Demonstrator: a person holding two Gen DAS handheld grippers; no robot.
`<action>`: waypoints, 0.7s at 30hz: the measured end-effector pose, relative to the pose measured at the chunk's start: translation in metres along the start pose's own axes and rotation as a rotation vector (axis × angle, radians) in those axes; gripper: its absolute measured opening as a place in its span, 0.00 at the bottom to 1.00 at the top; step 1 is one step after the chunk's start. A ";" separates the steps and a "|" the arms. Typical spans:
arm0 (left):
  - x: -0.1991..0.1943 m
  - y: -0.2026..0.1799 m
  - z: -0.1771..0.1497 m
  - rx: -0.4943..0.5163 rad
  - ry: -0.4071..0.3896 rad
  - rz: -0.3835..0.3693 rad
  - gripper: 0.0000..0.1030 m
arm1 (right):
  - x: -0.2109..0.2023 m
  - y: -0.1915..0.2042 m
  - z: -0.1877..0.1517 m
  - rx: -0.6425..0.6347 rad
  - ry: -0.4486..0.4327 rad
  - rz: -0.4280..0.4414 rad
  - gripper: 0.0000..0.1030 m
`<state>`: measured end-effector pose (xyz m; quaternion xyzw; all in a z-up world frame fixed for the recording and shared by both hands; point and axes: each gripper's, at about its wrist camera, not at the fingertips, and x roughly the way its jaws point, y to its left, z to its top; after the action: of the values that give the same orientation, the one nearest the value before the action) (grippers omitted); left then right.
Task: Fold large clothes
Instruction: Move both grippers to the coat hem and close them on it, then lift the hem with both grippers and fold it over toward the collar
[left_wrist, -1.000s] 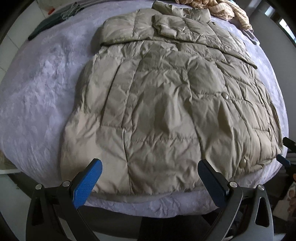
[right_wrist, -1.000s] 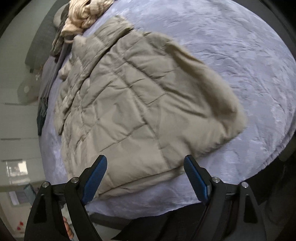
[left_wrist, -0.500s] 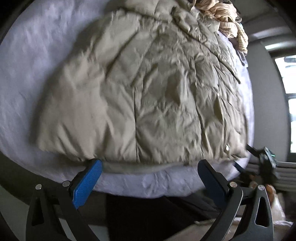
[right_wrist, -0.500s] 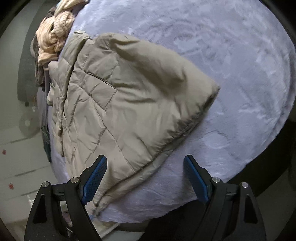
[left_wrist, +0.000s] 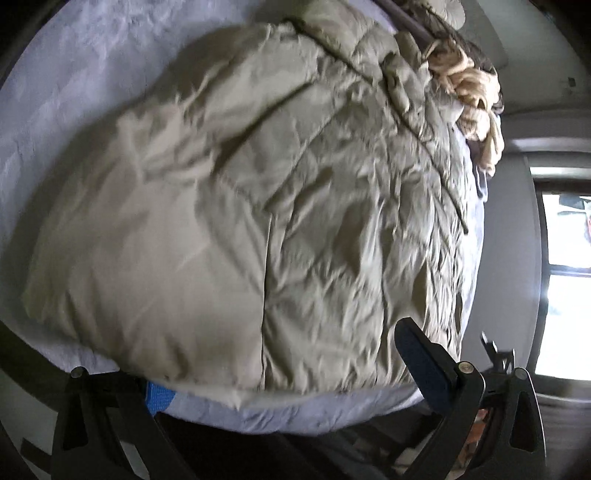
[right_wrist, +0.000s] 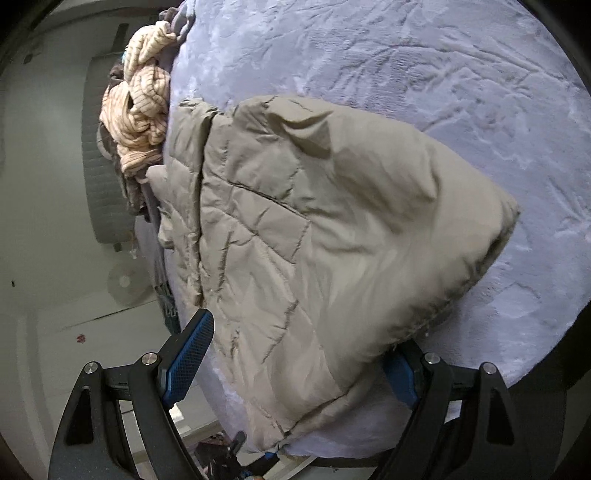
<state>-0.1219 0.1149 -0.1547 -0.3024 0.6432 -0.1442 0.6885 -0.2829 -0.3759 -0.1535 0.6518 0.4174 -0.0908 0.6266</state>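
The jacket (left_wrist: 258, 221) lies flat on the bed (right_wrist: 406, 66), its hem straight ahead of both claws and its collar end far from them, beside a heap of clothes (right_wrist: 140, 107). The left claw (left_wrist: 288, 365) is wide, with one finger under the hem corner and the other above it; the right claw (right_wrist: 295, 362) is likewise wide and straddles the other corner. The step in hand looks like taking the hem for a fold, so next both claws should close on the fabric, then lift and carry it toward the collar.
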 end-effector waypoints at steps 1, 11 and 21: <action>-0.002 -0.004 0.002 0.009 -0.014 0.005 1.00 | 0.000 0.001 0.000 -0.003 0.003 0.005 0.85; -0.007 -0.012 0.010 0.086 -0.035 0.058 0.78 | -0.001 -0.001 0.004 0.005 0.030 0.005 0.62; -0.040 -0.024 0.017 0.178 -0.104 0.056 0.15 | -0.010 0.007 0.003 -0.060 0.000 -0.061 0.08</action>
<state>-0.1061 0.1236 -0.1081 -0.2291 0.5994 -0.1657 0.7489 -0.2829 -0.3823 -0.1423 0.6196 0.4397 -0.0975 0.6428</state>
